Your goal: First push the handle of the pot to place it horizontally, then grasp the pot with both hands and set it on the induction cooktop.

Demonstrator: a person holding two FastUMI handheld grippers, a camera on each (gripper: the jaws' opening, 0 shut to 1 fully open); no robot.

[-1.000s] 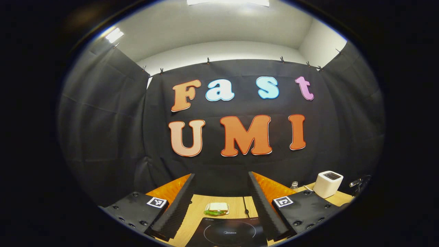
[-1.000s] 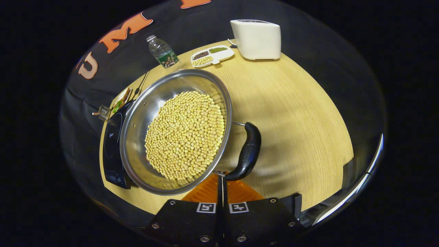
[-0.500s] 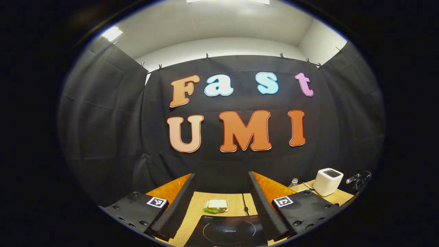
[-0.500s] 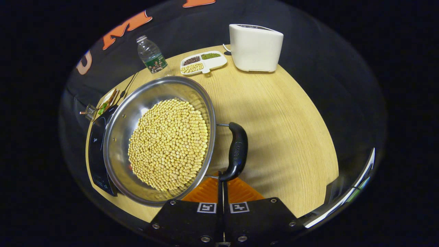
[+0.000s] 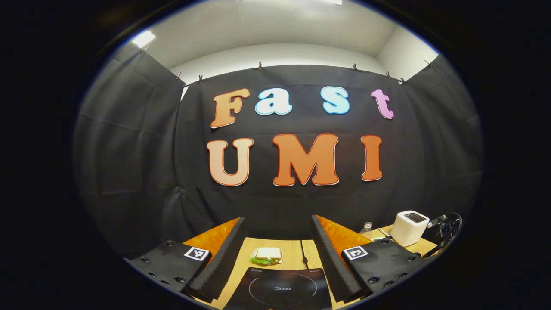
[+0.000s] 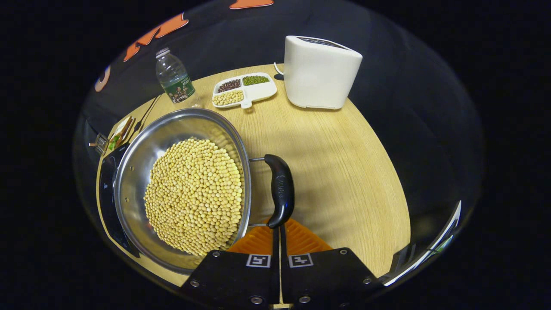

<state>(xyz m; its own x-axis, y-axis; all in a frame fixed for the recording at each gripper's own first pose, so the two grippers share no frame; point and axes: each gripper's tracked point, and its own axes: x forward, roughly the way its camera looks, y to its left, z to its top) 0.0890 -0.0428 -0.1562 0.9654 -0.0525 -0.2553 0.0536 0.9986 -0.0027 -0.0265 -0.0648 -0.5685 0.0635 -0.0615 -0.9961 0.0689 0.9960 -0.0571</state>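
- Left gripper [image 5: 277,254]: jaws wide open, nothing between them, above induction cooktop [image 5: 280,290].
- Pot [image 6: 181,189] full of soybeans [image 6: 193,196], partly over cooktop's right edge, rest over wooden table [image 6: 340,172].
- Right gripper [image 6: 277,232]: fingers pressed together, tips touching pot's black handle [image 6: 280,189], right of pot.

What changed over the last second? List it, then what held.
In the right gripper view the pot and its handle slid left and lower, the handle's tilt straightening; the toaster and bottle loom larger. The right gripper stays shut at the handle's end. The left gripper stays open above the cooktop.
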